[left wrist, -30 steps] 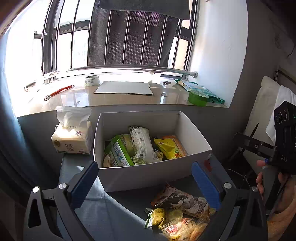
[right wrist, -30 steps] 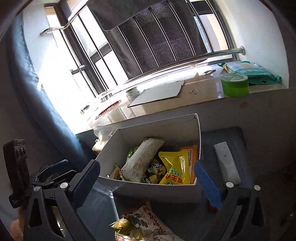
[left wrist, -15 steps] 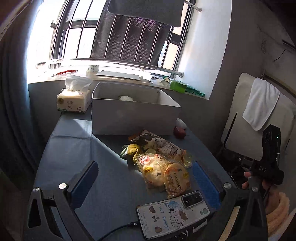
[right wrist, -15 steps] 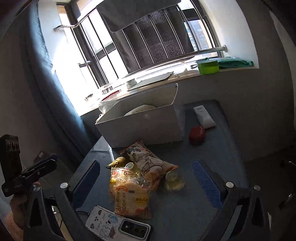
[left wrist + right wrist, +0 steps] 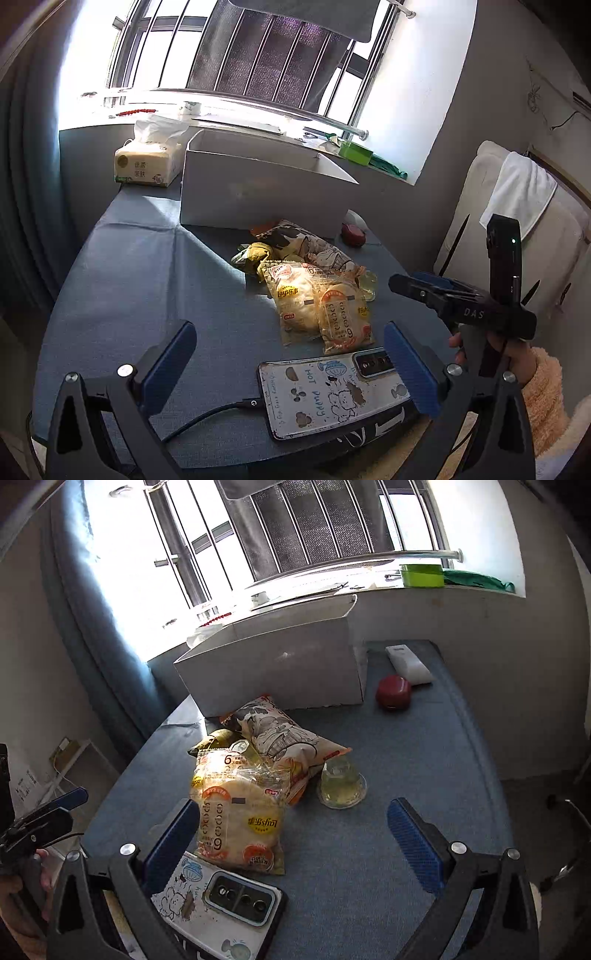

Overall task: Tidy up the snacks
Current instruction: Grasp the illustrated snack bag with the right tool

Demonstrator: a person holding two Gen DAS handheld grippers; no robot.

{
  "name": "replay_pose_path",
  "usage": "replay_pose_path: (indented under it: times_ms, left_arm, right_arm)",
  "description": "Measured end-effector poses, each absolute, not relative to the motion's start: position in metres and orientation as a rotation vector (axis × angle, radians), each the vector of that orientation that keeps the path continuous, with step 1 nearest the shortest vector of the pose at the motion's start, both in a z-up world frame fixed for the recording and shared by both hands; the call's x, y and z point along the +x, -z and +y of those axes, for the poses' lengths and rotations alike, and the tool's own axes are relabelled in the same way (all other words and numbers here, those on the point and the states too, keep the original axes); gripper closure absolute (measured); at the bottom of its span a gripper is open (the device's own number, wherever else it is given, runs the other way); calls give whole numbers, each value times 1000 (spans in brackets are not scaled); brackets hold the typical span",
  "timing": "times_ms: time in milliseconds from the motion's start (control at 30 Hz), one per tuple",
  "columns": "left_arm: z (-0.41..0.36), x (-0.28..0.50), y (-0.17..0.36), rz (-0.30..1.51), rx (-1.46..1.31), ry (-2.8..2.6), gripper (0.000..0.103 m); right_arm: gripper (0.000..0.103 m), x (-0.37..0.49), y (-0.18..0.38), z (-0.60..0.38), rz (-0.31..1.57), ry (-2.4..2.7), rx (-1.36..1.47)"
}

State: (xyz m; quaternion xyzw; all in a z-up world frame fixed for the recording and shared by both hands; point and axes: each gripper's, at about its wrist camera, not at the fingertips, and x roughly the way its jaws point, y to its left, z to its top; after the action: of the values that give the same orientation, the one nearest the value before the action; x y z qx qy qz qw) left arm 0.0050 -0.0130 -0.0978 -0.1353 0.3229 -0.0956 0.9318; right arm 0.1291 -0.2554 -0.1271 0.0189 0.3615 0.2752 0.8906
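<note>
Where sun falls, snack packets (image 5: 317,295) heaped, crinkly, yellow-orange

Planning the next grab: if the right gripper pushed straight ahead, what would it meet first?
Probably the jelly cup, which sits nearest the middle of the open right gripper. The bread pack lies beside its left finger and might brush first; depth is unclear.

The white box (image 5: 258,192) shows only its outer walls, its inside hidden in both views, while the phone (image 5: 221,904) at 7 o'clock is partly covered by a gripper finger and the picture's bottom edge.
</note>
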Motion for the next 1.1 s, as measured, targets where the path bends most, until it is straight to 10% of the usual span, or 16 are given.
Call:
replay_pose_path:
  times_ms: [533,633,1100]
  left_arm:
    - [0,8,109,695,-295,170,0]
    - [3,13,114,713,-309,161,0]
    - [-6,84,118,787,-142,162,0]
  right_arm:
    - [2,235,167,-158,953,-611,-365]
    - [43,237,176,-150,996,-639,-406]
    - [56,211,86,-216,672,-666,-75]
